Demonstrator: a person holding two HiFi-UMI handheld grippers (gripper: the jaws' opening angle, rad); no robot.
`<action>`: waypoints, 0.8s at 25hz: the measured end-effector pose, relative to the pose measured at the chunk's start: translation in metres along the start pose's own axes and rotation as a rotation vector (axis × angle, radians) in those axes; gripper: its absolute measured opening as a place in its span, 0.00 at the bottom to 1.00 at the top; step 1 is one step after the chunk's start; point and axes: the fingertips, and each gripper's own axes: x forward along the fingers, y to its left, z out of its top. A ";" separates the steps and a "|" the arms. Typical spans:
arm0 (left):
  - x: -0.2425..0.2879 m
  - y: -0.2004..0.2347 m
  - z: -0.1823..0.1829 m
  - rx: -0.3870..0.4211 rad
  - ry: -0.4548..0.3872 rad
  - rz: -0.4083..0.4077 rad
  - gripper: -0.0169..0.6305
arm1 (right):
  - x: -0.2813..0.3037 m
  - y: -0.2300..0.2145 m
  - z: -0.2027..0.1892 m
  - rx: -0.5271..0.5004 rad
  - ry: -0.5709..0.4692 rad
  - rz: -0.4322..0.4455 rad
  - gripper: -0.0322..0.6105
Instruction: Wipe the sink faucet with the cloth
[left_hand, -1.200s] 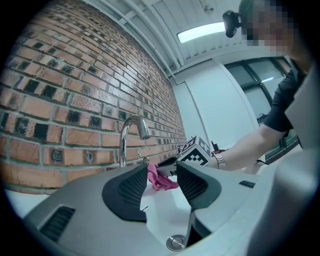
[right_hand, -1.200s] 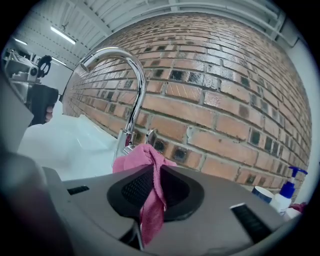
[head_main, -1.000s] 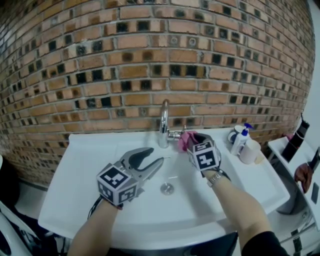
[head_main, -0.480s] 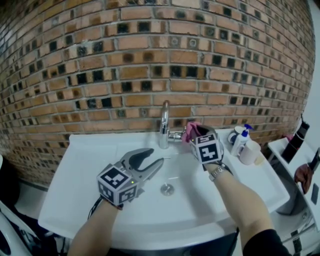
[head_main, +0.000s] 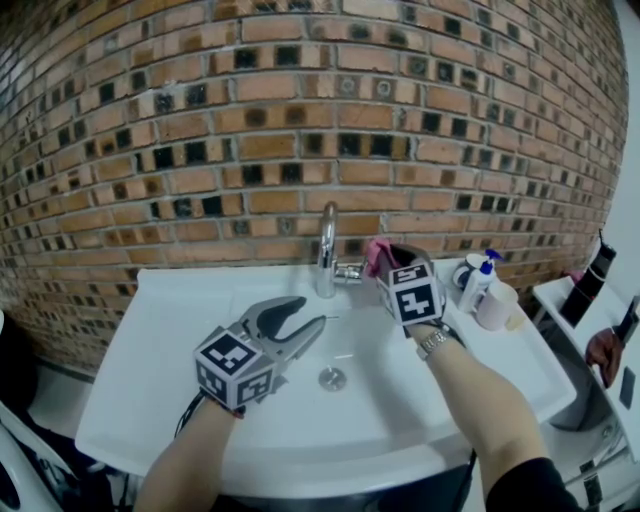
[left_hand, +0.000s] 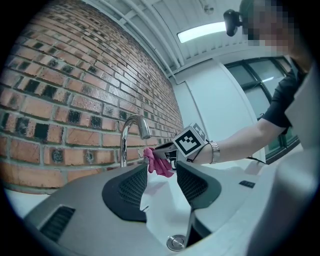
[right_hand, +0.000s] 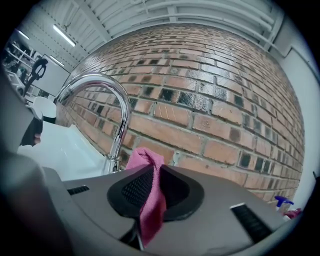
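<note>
Right hand-held gripper (right_hand: 152, 172) has its jaws nearly together, pinched on the pink cloth (right_hand: 144, 159). One fold pokes out past the tips and the rest hangs down between the pads. The cloth is just right of the chrome faucet (head_main: 327, 248), low on the stem by the side lever (head_main: 350, 268). I can't tell from here whether it actually touches metal. Left hand-held gripper (head_main: 300, 322) has its jaws wide apart and nothing in them, held level over the white sink (head_main: 170, 320) near the drain (head_main: 332, 379), well apart from the faucet. My read is that the wipe is under way on the lower stem and lever side. To do it well, lead with the protruding fold, not the jaw tips, so hard plastic doesn't scrape the chrome. Hold the pinch firm, since the grip is on a thin layer and the cloth could slip out. Wrap the fold round the stem, run up the gooseneck to the spout, and don't knock the lever. The back side facing the brick wall (head_main: 300, 120) is tight, so come in from the side. Faucet: slim upright stem, high curved spout, polished and reflective, mounted at the sink's back edge. Cloth: small, bunched and soft-looking, and I see no obvious dirt or wet patches on it.
</note>
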 end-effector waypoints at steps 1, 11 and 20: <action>0.000 0.000 0.000 -0.001 -0.001 -0.001 0.32 | -0.001 0.000 0.000 0.001 -0.001 -0.001 0.12; 0.000 0.001 0.000 0.004 -0.007 -0.002 0.32 | -0.015 -0.002 0.013 0.014 -0.040 0.003 0.12; -0.001 0.007 -0.002 0.006 -0.001 0.019 0.32 | -0.042 0.012 0.027 0.006 -0.101 0.043 0.12</action>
